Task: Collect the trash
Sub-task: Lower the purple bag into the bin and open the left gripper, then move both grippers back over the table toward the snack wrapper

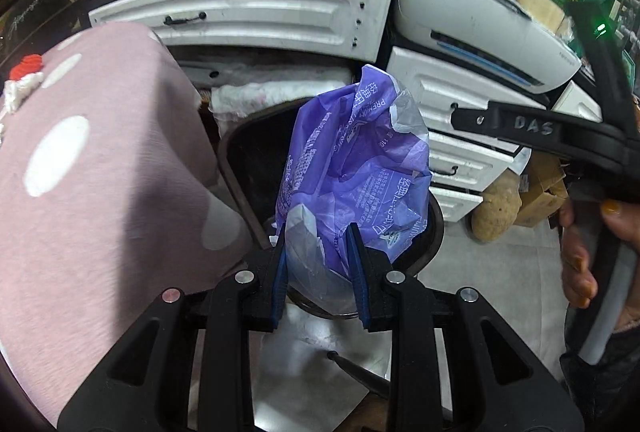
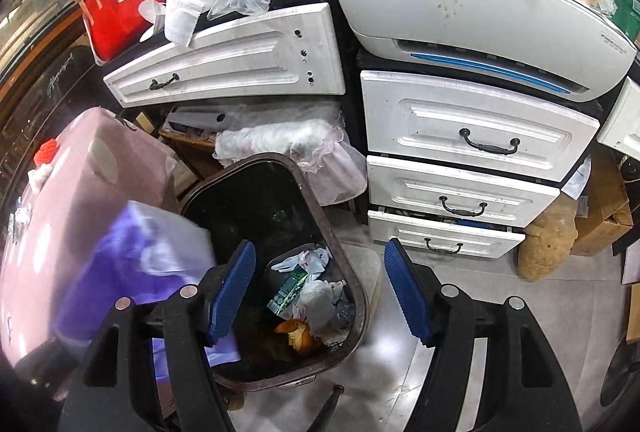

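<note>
Pinched between the blue pads of the left gripper (image 1: pixel 318 264), a crumpled purple plastic bag (image 1: pixel 356 168) is held above the dark trash bin (image 2: pixel 280 264). Nothing is held by the right gripper (image 2: pixel 320 296), its jaws spread wide over the bin. Close on the left, a pink polka-dot cloth (image 1: pixel 100 172) crowds the bin; white drawers (image 2: pixel 472 148) stand behind.

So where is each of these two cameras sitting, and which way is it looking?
Left wrist: on the left gripper, looking down along its fingers at the purple bag it clamps above the bin; a hand shows at right.
Right wrist: on the right gripper, jaws open and empty, looking down into the bin.
Shared: bin, purple bag, white drawers, printer.
</note>
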Available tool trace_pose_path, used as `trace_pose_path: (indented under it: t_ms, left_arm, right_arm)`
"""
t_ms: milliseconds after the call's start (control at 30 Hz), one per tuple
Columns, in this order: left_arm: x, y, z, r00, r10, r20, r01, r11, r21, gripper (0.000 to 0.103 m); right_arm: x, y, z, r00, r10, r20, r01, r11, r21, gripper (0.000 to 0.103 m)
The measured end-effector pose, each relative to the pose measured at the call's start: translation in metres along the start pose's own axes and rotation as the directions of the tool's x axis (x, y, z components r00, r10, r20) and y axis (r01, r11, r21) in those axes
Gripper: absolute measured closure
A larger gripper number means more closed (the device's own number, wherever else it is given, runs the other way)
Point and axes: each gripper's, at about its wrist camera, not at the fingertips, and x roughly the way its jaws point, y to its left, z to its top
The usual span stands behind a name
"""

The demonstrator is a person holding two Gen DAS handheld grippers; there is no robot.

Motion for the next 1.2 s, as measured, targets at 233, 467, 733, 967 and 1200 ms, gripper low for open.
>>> trace_pose_path:
  t_ms: [233,467,733,967,1200]
  left_arm:
    - [0.03,-0.011,0.005,0.999,0.001,-0.054,-0.001,1.0,0.004,0.075]
    - [0.055,-0.024,0.007,0.996,0.015,-0.093,-0.012,0.999,0.039,0.075]
    - [0.074,-0.028,0.008,0.991,0.046,-0.123,-0.037,0.997,0.073,0.067]
    - [0.067,-0.034,0.007,0.996,0.042,-0.085,-0.033,0.994,0.102,0.027]
    - [0.04,-0.043,0.001,0.999,0.016,-0.032,-0.011,0.988,0.153,0.02]
  right_arm:
    - [-0.002,-0.002,0.0,1.0,0.012,0.0,-0.012,1.0,0.009,0.037]
    - [-0.004,-0.005,0.001,1.0,0.016,0.004,-0.016,1.0,0.022,0.036]
    - [-0.004,-0.005,0.001,1.0,0.021,0.001,-0.022,0.999,0.024,0.036]
    - [-0.004,-0.005,0.001,1.0,0.028,0.005,-0.028,0.999,0.026,0.033]
    - [-0.005,-0.008,0.002,0.999,0.032,0.022,-0.033,0.999,0.032,0.027]
